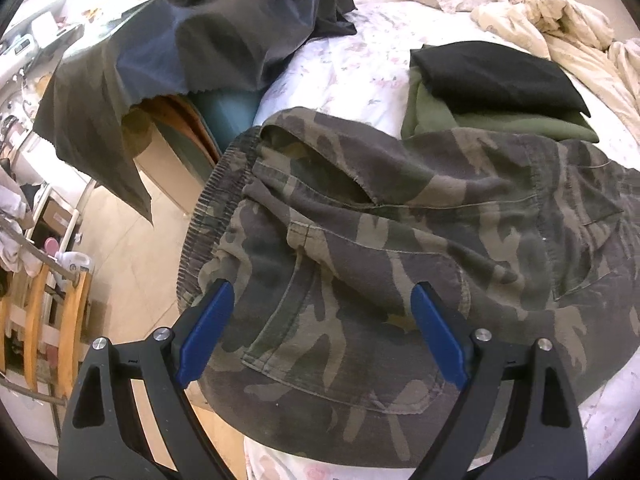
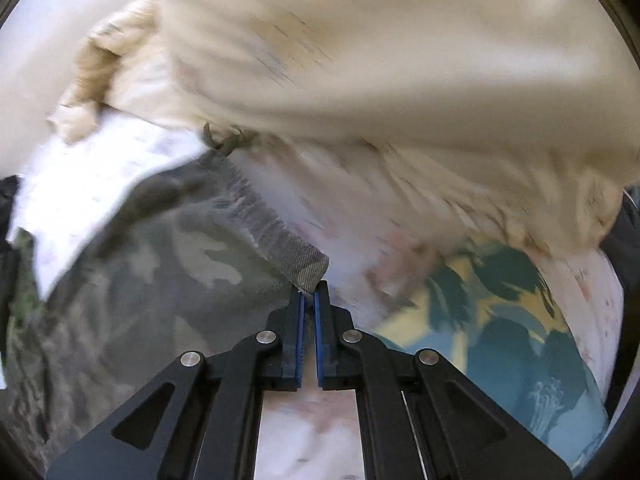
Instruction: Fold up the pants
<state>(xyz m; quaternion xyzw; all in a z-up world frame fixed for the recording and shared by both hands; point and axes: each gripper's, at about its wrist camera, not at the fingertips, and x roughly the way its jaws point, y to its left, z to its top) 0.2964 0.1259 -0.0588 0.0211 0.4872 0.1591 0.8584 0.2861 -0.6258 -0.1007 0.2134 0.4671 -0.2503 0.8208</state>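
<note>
Pants (image 1: pixel 400 264): camouflage cloth, one pair, spread on bed (image 1: pixel 352 52) at its near edge, elastic waistband (image 1: pixel 208 216) toward the bed's side, seat and pockets up. Lying mostly flat with some rumpling; judged at an early stage of folding.

Right gripper (image 2: pixel 309 296): jaws pressed together on a corner of the pants' hem, cloth visibly caught between the blue pads. Held so, in my judgement, to carry that end across the pants for a fold. View blurred; finer detail of the grip cannot be told.

Left gripper (image 1: pixel 322 332): jaws spread wide, one pad at each side of the pants' back pocket area near the waistband, pinching nothing. Whether the pads touch the cloth cannot be told. Probably placed to steady or take up the waistband end.

Stack (image 1: pixel 496 96): black garment over olive garment, folded, just beyond the pants on the bed; likely finished items set clear of the work.

Dark cloth (image 1: pixel 168 52): loose, draped over items beside the bed, beyond the waistband.

Quilt (image 2: pixel 360 60): cream, bunched on the bed beyond the pants' hem.

Containers: none seen in use.
</note>
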